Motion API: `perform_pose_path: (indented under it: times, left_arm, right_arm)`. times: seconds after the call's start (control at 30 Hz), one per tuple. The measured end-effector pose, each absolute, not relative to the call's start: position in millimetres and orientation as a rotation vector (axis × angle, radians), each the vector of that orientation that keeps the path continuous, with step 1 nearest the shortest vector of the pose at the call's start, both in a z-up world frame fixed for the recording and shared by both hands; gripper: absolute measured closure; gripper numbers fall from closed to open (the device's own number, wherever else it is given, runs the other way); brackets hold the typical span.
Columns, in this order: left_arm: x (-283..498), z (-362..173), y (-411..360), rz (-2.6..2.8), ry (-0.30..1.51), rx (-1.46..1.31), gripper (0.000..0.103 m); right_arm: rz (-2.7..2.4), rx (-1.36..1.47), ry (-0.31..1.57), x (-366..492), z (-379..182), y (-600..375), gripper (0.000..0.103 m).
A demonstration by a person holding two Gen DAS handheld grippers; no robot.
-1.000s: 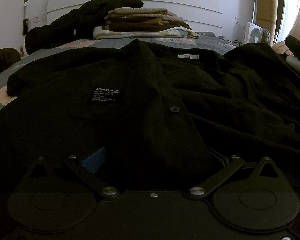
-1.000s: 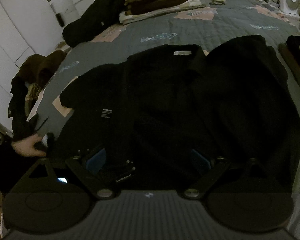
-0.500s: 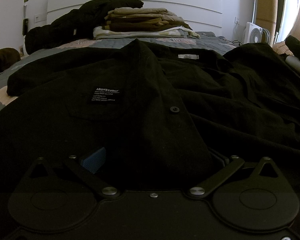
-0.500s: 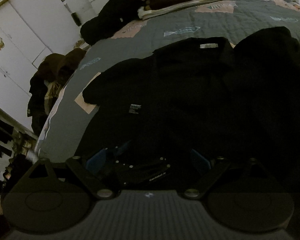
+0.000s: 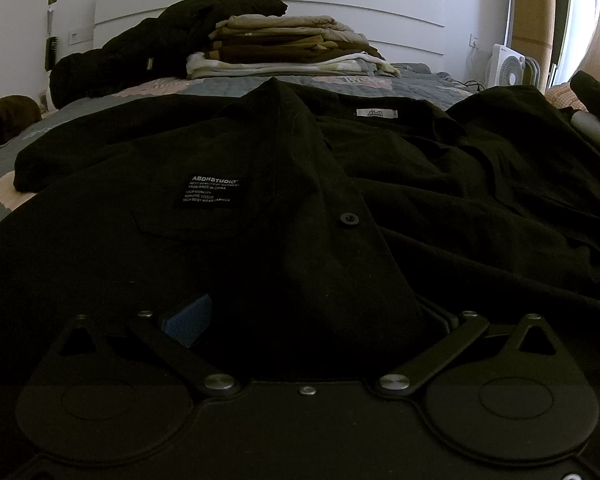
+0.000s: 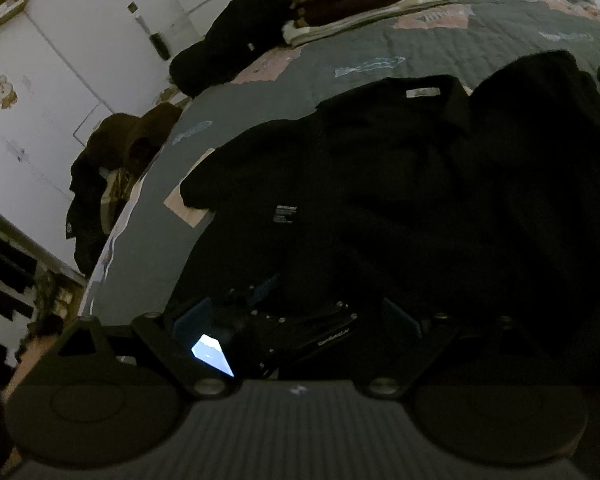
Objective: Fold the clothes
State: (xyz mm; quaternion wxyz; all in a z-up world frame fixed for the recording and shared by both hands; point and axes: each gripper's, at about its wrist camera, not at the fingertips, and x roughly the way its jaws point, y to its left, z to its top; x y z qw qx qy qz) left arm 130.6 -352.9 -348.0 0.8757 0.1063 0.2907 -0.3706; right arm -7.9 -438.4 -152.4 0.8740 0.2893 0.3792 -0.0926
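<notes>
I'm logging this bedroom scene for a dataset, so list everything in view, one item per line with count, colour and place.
black shirt: one, black, spread open on the bed, near edge over the left gripper
bed quilt: one, grey with pink patches and fish motifs, under the shirt
folded clothes stack: one pile, beige, brown and cream, by the headboard
dark jacket: one, black, heaped left of the stack
headboard: one, white, against the wall
fan: one, white, right of the bed
brown clothes pile: one, brown and black, beside the bed
left gripper: one, black with blue pads, open, shirt fabric between its fingers
right gripper: one, black, open, above the shirt's hem
</notes>
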Motion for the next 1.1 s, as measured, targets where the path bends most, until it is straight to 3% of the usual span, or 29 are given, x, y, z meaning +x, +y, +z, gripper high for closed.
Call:
perform_pose_path:
  times: [0.57,1.1]
  left_arm:
    - [131,-348,-353,-0.774,0.607,0.222,0.000]
    - [129,-349,-356,-0.767,0.602,0.227,0.000]
  right_arm:
    - [-0.297,0.729,0.761,-47,-175,-480,0.011]
    - [-0.292,0.760,0.708,-81,-161,-497,0.011]
